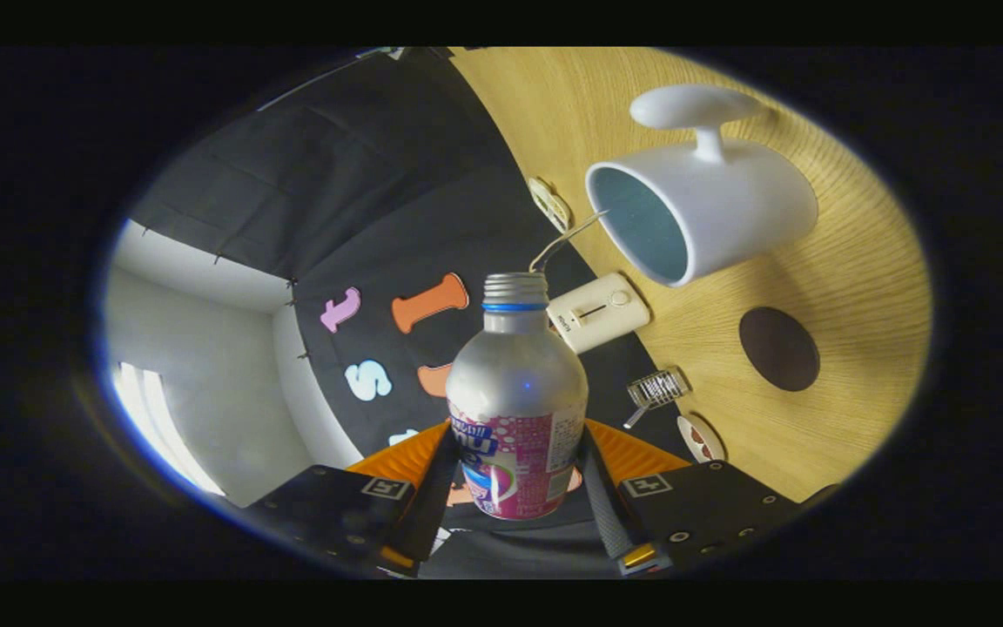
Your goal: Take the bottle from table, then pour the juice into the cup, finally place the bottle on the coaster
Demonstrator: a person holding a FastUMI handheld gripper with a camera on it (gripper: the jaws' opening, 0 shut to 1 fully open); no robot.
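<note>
Wood table (858, 287) w/ cup (728, 205), coaster (778, 348).

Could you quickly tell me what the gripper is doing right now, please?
Gripper: shut on the bottle, both fingers pressing its labelled body.

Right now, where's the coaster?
In the gripper view, the dark round coaster lies on the wooden table, beside the white cup, beyond the claw-held bottle.

Bare table (858, 287) between cup (728, 209), coaster (778, 348)
</note>
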